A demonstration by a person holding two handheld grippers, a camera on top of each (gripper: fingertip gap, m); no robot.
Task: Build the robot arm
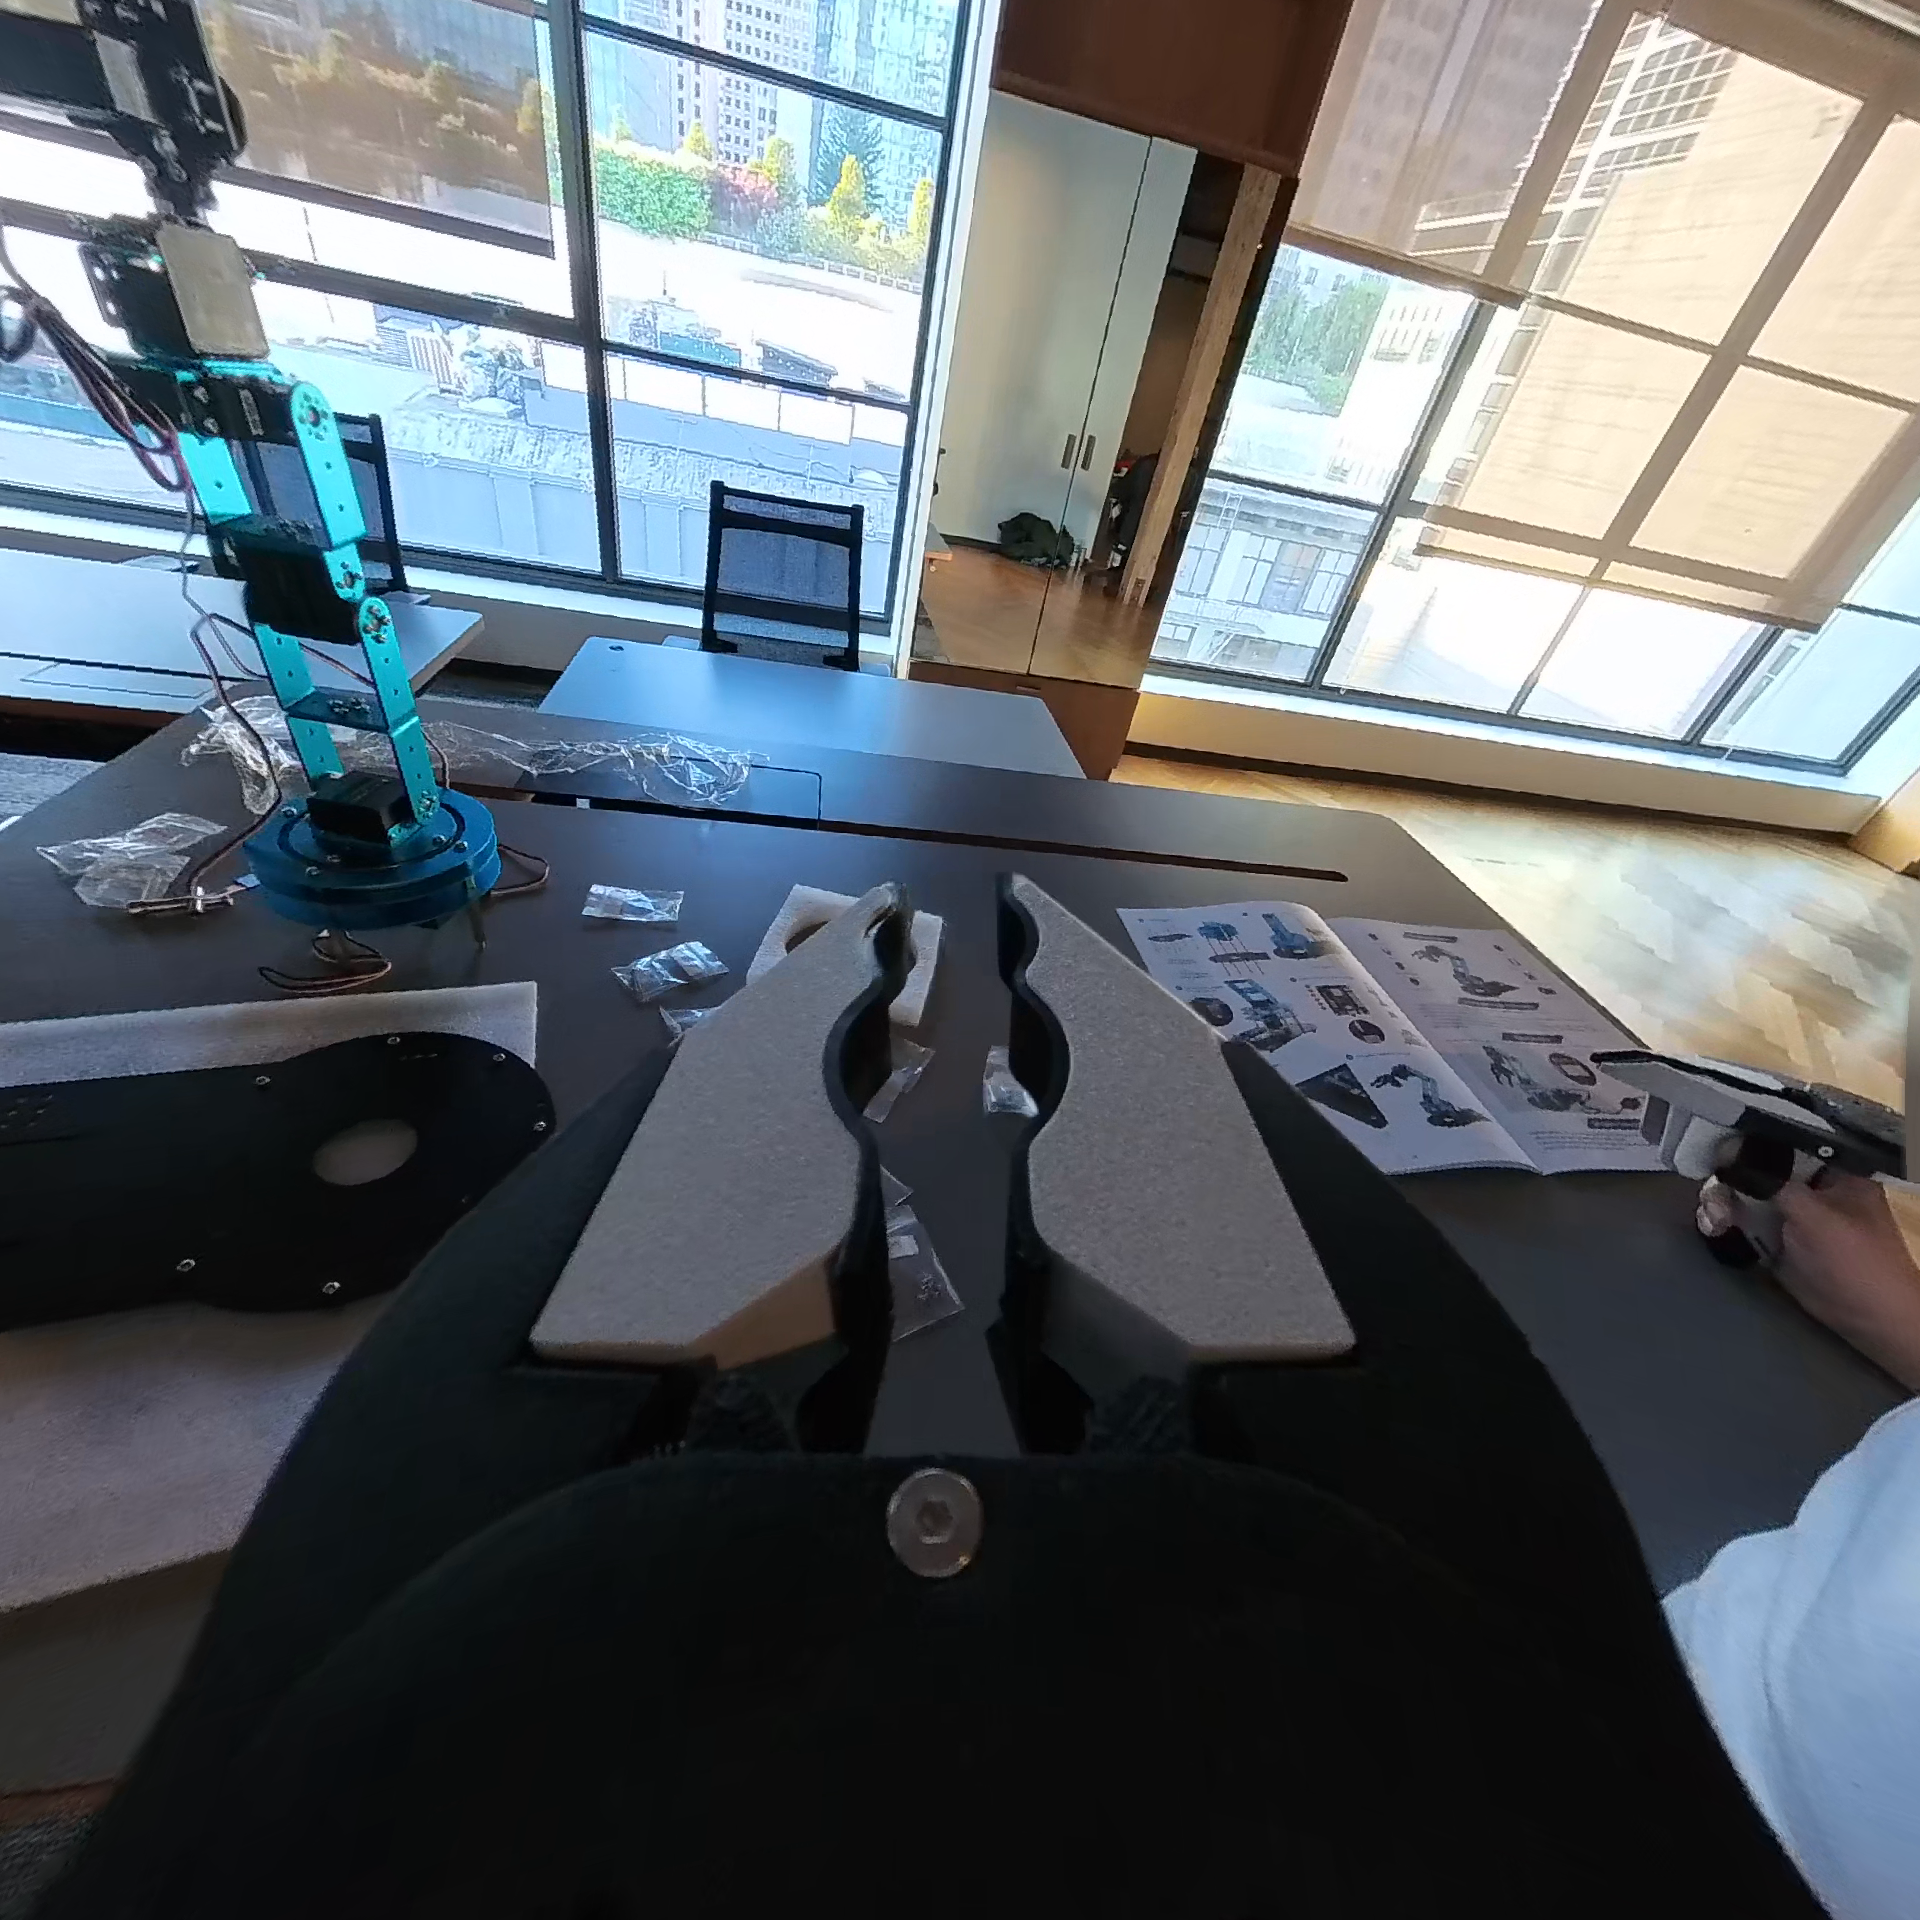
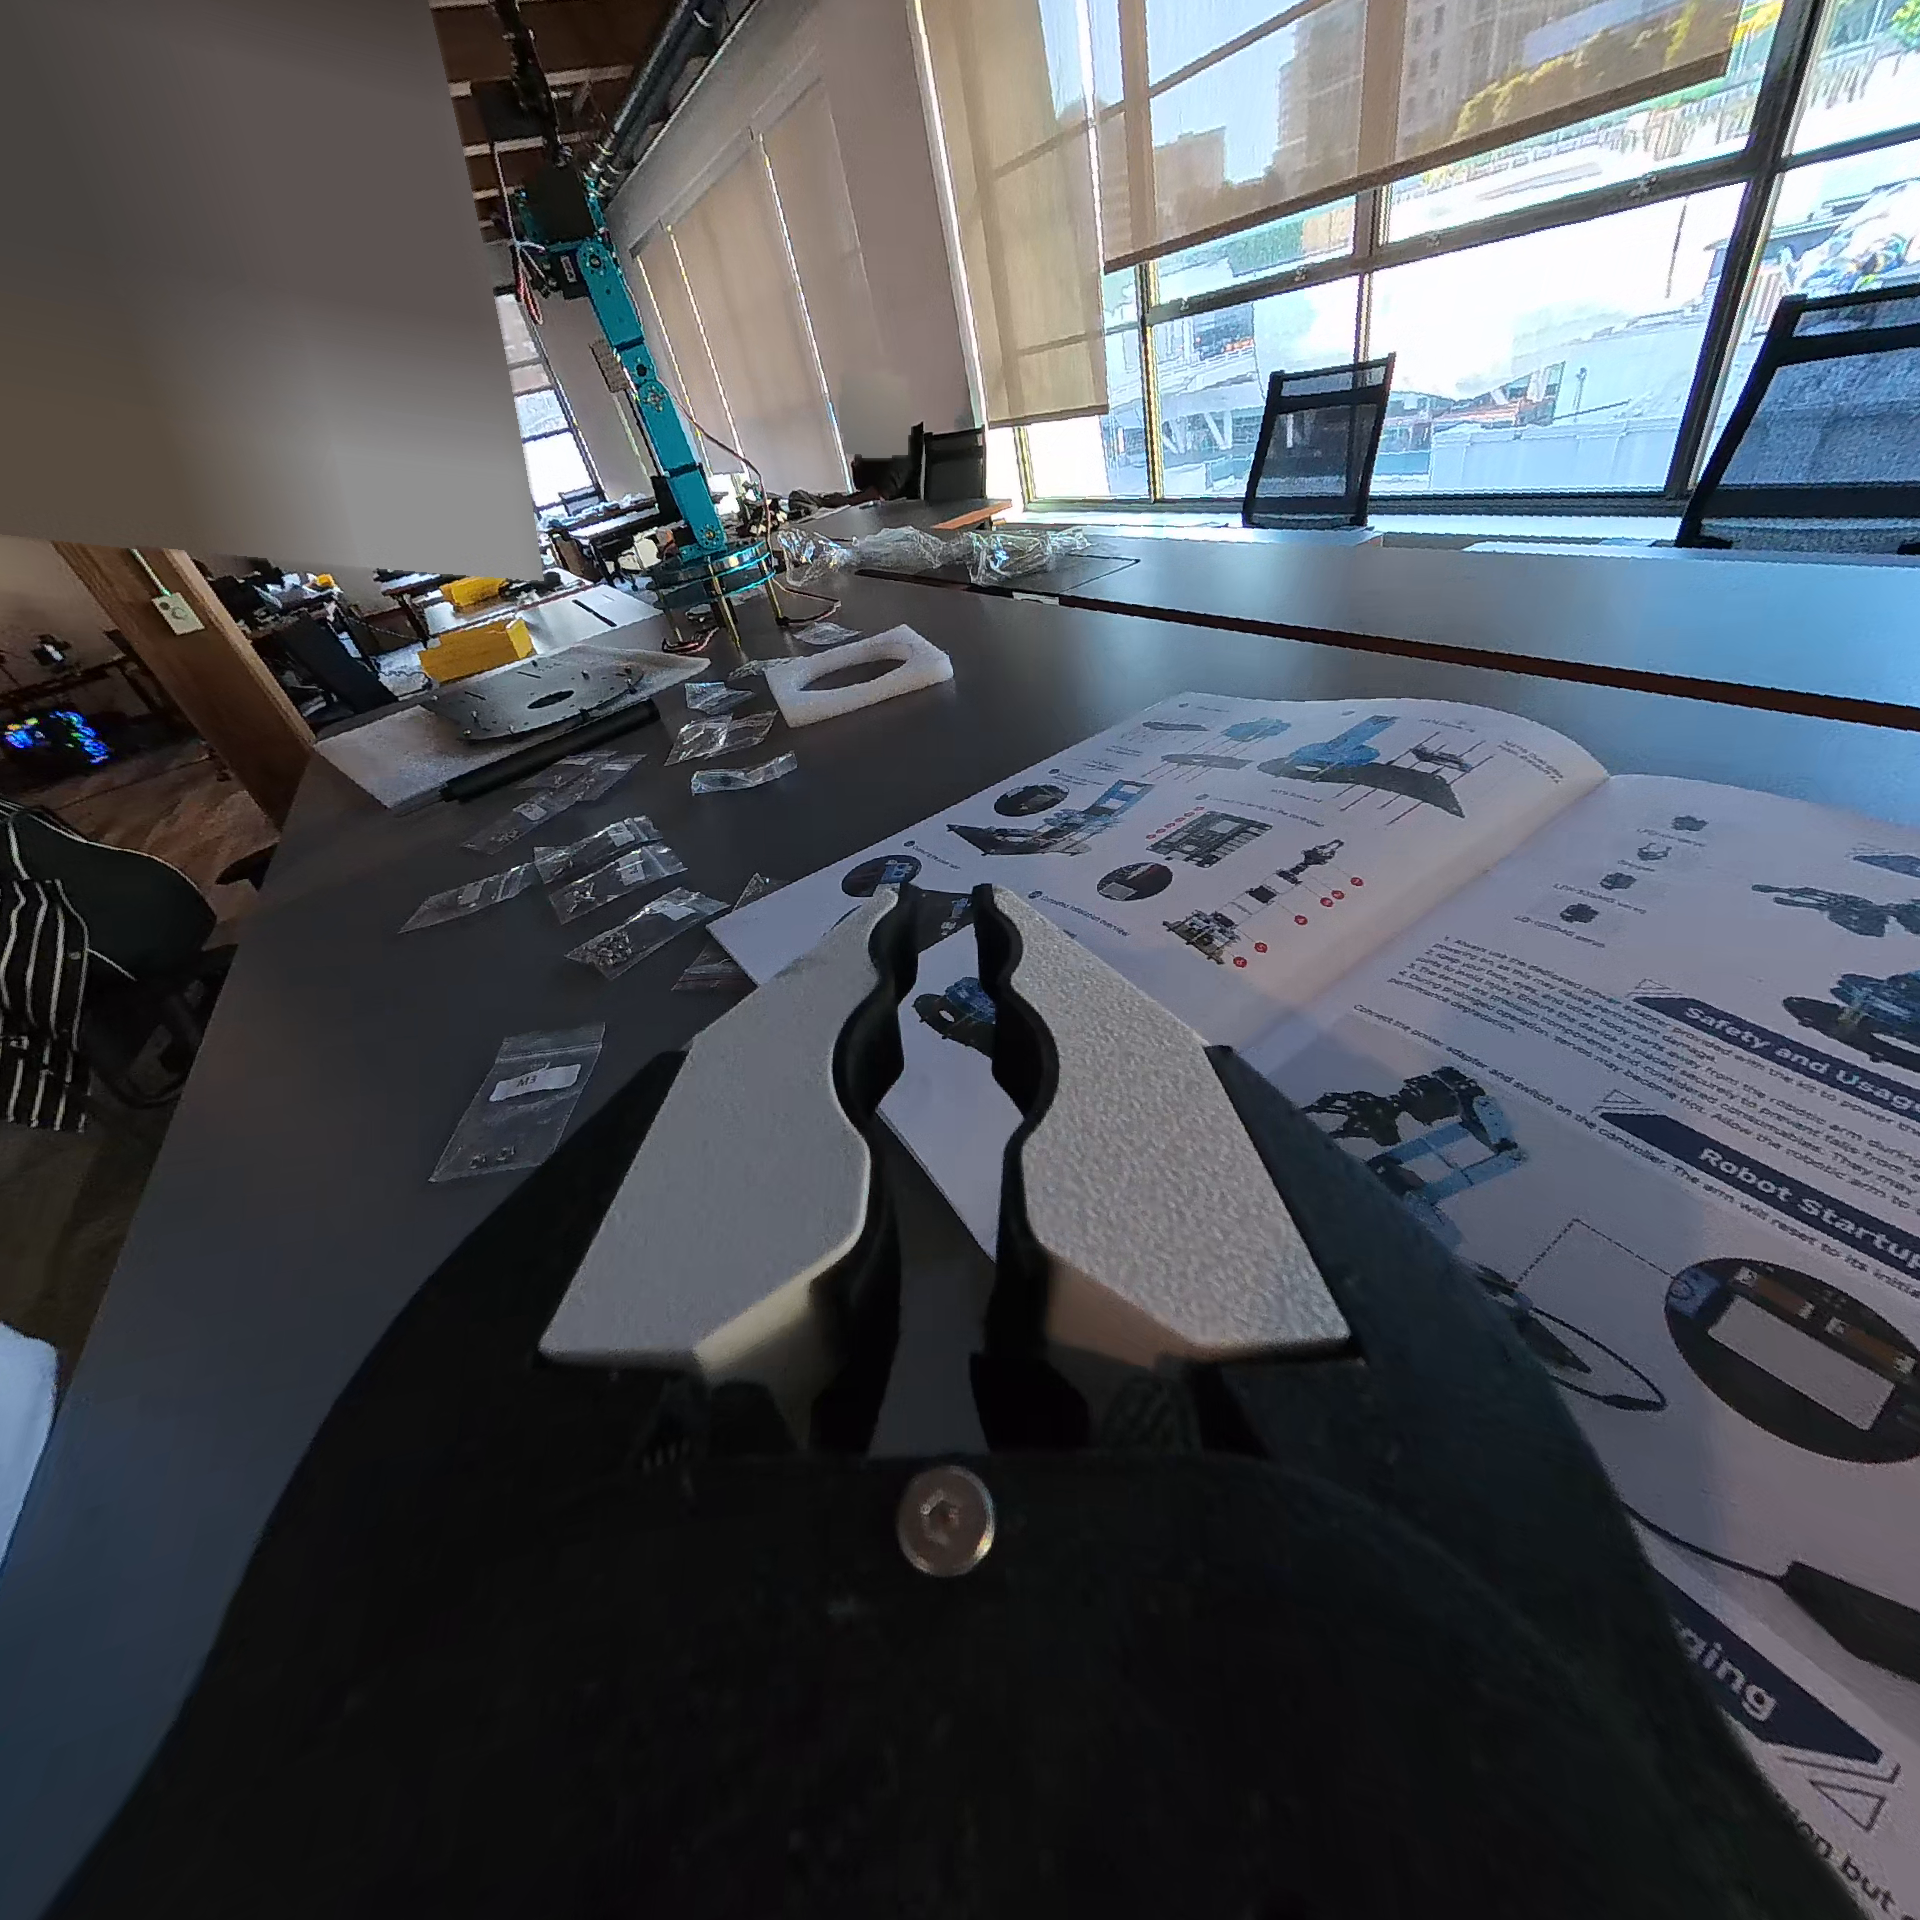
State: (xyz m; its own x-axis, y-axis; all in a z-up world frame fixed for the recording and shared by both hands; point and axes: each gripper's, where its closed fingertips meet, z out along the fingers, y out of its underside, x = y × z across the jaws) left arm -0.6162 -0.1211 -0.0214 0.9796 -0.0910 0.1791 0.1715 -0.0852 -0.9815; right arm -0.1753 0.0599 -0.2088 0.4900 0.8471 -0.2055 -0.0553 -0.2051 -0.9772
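Observation:
My left gripper (image 1: 951,904) is open and empty, held above the dark table (image 1: 1143,862) over several small clear bags of screws (image 1: 665,966). A white foam piece with a round hole (image 1: 920,987) lies just under its left fingertip. My right gripper (image 2: 940,899) is narrowly open and empty, low over the left edge of an open instruction booklet (image 2: 1351,883). The booklet also shows in the left wrist view (image 1: 1351,1029), with the right gripper (image 1: 1662,1086) held by a hand at its right end.
A blue robot arm kit (image 1: 343,727) stands at the far left, with loose wires and plastic wrap (image 1: 623,758) by it. A black plate (image 1: 208,1174) lies on white foam sheet. Chairs (image 1: 784,582) and another desk stand beyond. A person in a striped garment (image 2: 42,987) sits left. Across from one pair of fingers to the other is roughly 50 centimetres.

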